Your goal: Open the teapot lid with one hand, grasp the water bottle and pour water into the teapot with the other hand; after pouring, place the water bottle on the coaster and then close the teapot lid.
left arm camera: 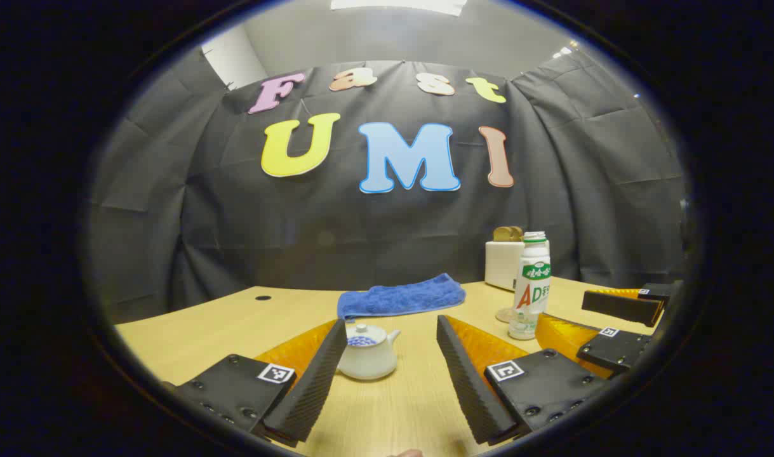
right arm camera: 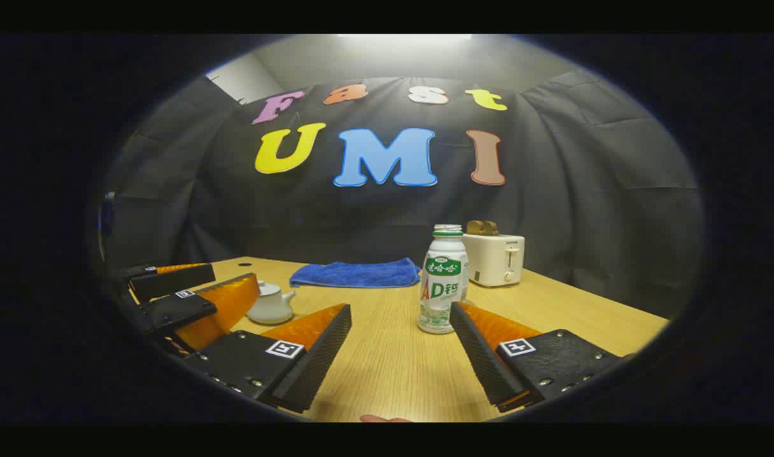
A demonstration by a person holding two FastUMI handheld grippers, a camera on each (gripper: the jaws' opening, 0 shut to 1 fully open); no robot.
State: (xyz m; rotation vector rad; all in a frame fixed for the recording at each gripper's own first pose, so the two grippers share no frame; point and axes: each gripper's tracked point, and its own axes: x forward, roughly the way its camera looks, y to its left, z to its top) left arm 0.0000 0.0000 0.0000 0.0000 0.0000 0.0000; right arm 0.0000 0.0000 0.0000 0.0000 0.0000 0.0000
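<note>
Teapot (left arm camera: pixel 367 352) sits on the table (left arm camera: pixel 399 406), lid (left arm camera: pixel 361 331) still on, just ahead of my left gripper (left arm camera: pixel 392 374), nearer its left finger. Jaws wide apart, holding nothing; lined up, I judge, to take the lid knob. Water bottle (right arm camera: pixel 444 279) stands upright to the right, cap off, near the right finger of my right gripper (right arm camera: pixel 400 358), also spread and empty. Coaster (left arm camera: pixel 506 314) shows behind the bottle's foot. Farther back: blue towel (right arm camera: pixel 356 274), toaster (right arm camera: pixel 496 257).
</note>
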